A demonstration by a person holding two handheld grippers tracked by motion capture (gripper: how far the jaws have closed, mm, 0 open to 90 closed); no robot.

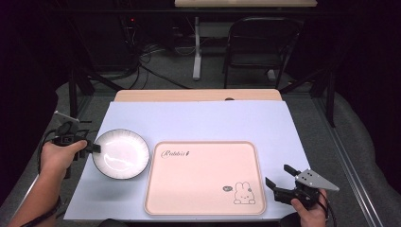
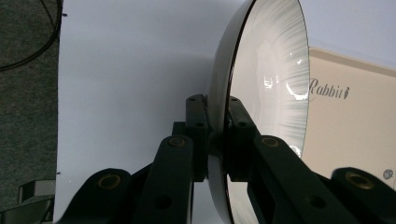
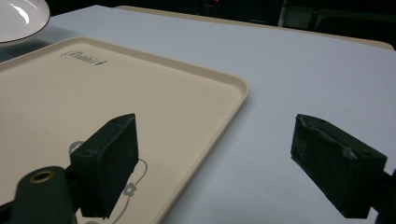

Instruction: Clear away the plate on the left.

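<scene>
While gripping the white ceramic plate with dark rim (image 1: 121, 154) by its left edge with the left tongs (image 1: 96, 148), lift level and carry right, over the beige plastic tray (image 1: 204, 177). Keep right tongs (image 1: 280, 177) apart, near right, waiting.

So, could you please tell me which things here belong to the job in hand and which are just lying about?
In the job:
- plate, rim clamped by the left hand-held gripper
- tray

Lying about:
- chair
- floor cables
</scene>
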